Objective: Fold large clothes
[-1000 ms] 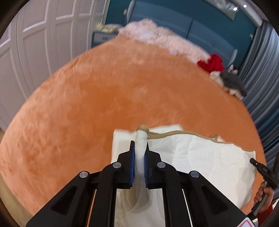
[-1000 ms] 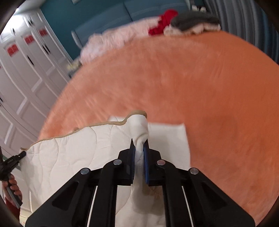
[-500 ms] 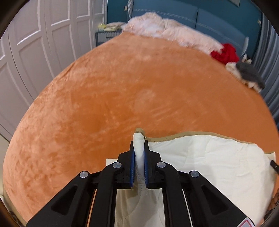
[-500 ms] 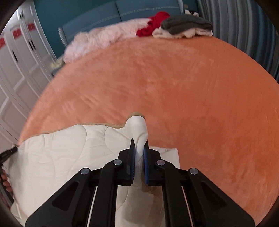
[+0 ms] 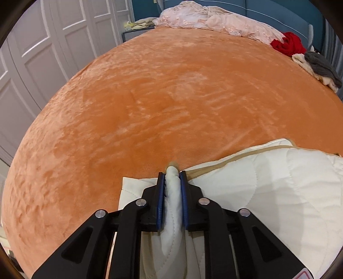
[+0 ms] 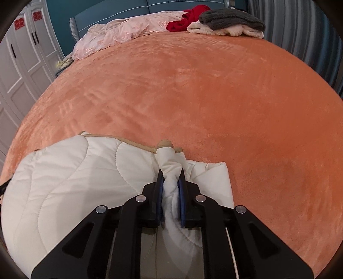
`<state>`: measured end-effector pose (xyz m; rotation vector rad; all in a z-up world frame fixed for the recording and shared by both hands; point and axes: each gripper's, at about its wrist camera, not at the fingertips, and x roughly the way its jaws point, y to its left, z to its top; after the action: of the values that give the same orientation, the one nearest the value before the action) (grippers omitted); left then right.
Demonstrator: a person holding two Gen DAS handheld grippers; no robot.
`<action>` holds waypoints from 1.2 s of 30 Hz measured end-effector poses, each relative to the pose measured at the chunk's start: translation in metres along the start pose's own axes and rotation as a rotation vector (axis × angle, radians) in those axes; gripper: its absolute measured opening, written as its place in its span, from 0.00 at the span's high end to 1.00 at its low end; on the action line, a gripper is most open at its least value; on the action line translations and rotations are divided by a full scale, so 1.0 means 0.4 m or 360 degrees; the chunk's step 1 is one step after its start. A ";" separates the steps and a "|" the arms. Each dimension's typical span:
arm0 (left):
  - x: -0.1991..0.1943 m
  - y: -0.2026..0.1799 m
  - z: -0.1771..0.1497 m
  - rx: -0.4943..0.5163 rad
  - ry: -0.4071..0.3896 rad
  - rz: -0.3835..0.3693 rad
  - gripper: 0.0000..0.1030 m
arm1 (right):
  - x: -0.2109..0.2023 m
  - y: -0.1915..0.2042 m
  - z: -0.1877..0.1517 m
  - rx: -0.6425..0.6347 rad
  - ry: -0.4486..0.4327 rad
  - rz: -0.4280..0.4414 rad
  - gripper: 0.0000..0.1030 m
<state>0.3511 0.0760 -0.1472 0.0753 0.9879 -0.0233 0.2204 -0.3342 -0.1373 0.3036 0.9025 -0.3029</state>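
No writing can be read; the red labels [image 6: 19,21] on the white wardrobe doors [image 6: 15,64] are too small. The cream quilted cover [image 5: 268,193] lies on the orange bed [image 5: 171,96] at 6 o'clock. The left claw [image 5: 172,176] and right claw [image 6: 170,173] each have a bunched corner between their pads, their jaws just having eased wider.

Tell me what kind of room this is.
Most likely a bedroom: a wide bed under an orange plush cover, a blue padded headboard behind heaped clothes, and white panelled wardrobe doors alongside.
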 end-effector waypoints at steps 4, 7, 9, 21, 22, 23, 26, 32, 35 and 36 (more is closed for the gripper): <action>-0.019 0.019 0.013 -0.0036 0.0027 0.0016 0.70 | -0.035 0.000 0.014 0.0010 -0.0014 -0.0054 0.79; -0.091 0.059 0.025 -0.0109 0.0025 -0.0028 0.67 | -0.146 -0.014 0.025 0.0092 -0.0196 -0.0068 0.62; -0.160 0.075 0.031 -0.0112 -0.0038 -0.0025 0.66 | -0.213 -0.008 0.037 0.0108 -0.0264 -0.0012 0.62; -0.246 -0.278 0.050 0.0221 0.0004 -0.0462 0.70 | -0.155 0.411 0.009 -0.0493 0.0028 0.0465 0.87; -0.212 -0.310 0.039 0.0248 0.0057 -0.0459 0.72 | -0.133 0.424 0.003 -0.0513 0.0064 0.0460 0.87; -0.186 -0.330 0.025 0.0259 0.0091 -0.0450 0.74 | -0.114 0.433 -0.006 -0.0523 0.0097 0.0451 0.90; -0.119 -0.351 0.002 0.0264 0.0129 -0.0387 0.75 | -0.038 0.424 -0.008 -0.0492 0.0186 0.0379 0.92; -0.059 -0.342 -0.025 0.0202 0.0065 -0.0387 0.72 | 0.049 0.319 0.001 -0.0300 0.0202 0.0315 0.98; -0.051 -0.355 -0.037 0.0233 0.0008 -0.0334 0.72 | 0.069 0.322 -0.011 -0.0278 0.0179 0.0323 0.98; -0.049 -0.355 -0.038 0.0235 -0.0002 -0.0327 0.72 | 0.069 0.329 -0.020 -0.0299 0.0158 0.0303 0.98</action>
<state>0.3200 -0.0647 -0.1467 0.1090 0.9882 -0.2852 0.2809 -0.2143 -0.1467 0.2300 0.9845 -0.0264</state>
